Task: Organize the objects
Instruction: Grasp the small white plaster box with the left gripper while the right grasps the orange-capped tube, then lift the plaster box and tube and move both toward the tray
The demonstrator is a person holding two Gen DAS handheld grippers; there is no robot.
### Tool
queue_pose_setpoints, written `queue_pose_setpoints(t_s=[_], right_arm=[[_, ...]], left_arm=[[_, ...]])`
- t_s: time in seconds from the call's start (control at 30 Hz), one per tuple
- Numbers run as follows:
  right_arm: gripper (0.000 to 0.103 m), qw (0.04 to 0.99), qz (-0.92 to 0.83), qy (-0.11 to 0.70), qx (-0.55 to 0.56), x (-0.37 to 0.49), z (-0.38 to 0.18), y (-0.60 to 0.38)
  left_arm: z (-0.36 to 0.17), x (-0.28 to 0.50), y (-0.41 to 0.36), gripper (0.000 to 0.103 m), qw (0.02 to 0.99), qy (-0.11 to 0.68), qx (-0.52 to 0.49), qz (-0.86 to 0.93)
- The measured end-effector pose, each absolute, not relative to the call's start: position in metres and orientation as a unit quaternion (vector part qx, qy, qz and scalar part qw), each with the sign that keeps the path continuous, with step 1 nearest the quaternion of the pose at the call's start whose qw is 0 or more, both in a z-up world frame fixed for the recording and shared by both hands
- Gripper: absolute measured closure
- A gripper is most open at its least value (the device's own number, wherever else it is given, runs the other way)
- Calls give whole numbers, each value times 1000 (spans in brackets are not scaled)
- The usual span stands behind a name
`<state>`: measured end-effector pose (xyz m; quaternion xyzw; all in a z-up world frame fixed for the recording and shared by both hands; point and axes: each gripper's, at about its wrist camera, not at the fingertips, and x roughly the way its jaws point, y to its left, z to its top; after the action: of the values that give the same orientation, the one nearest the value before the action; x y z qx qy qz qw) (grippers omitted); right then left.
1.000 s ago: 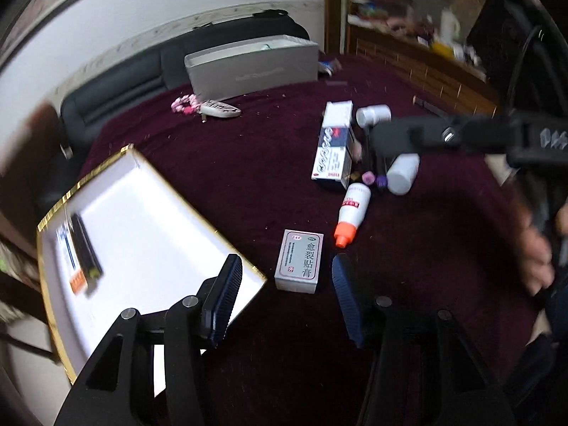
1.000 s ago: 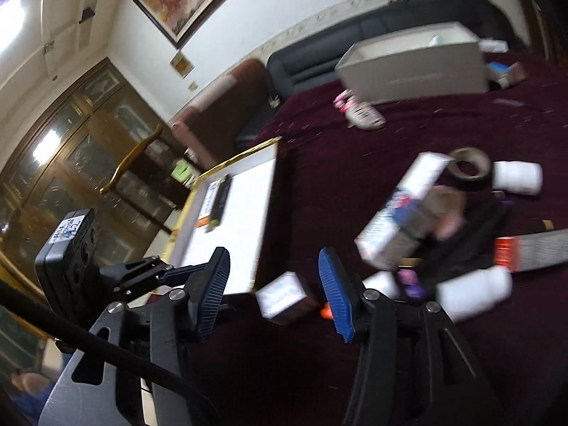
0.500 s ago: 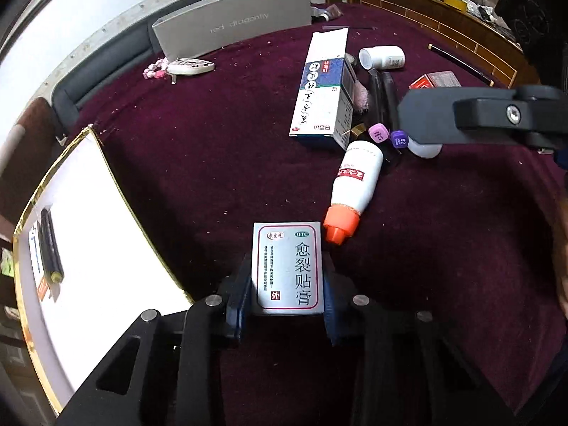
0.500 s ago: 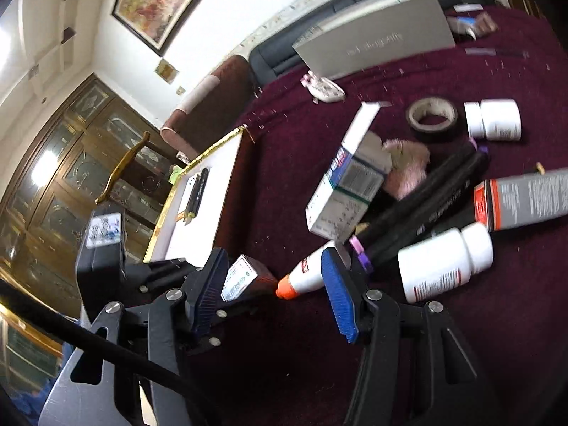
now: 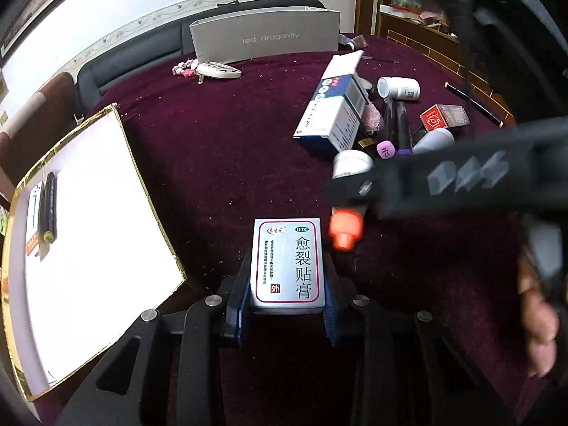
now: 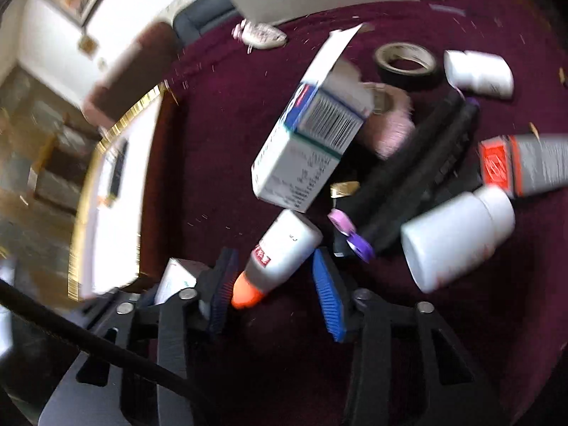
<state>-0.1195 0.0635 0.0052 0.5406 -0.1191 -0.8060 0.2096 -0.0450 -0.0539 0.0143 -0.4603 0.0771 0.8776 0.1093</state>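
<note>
Silver-grey plaster box [image 5: 287, 262] pinched in your left gripper [image 5: 287, 293] | right gripper [image 6: 271, 284] closing, jaws not yet touching the orange-capped bottle [image 6: 280, 252] at lower centre | next: grip, then carry both to the white tray [image 5: 88, 213] at left.

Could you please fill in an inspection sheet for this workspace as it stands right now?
Surface: maroon tablecloth, speckled with light crumbs.
Job's things: gold-rimmed white tray holding a black marker; small ointment box; orange-capped bottle.
Clutter: blue-white carton, tape roll, white pill bottle, grey shoe box.
Grippers: left gripper shut on the ointment box; right gripper has just been closing, fingers either side of the bottle, contact unclear.
Cables: black cable beside the right gripper.
Surroundings: dark sofa, wooden cabinets.
</note>
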Motion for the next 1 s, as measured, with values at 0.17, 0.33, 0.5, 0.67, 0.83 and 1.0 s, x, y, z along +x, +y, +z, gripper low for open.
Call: queue_pose_setpoints(t_s=[0.17,0.33,0.5,0.67,0.83,1.0], right_arm=[[78,228,-833,-64,499,-113,6,57],[78,278,-839,-77,461,-103,19,71],[78,289,-858,-83,417,-97,37,77],[78,292,-851,-89,428,-96,32,72],[78,290,-852,-94,425,-97,32,74],[78,286,-862,-93,408,-93,39,75]], left_arm=[[11,-45,-54,74,107,63,-447,886],[12,-46,-56,75,110,51,-431,894],[22,-42,-62,75,110,24,-403,908],[28,-44,-63,75,101,21,-376,921],[28,-43,-58,75,74,47,-368,925],[38,-26,-52,74,48,67,-348,934]])
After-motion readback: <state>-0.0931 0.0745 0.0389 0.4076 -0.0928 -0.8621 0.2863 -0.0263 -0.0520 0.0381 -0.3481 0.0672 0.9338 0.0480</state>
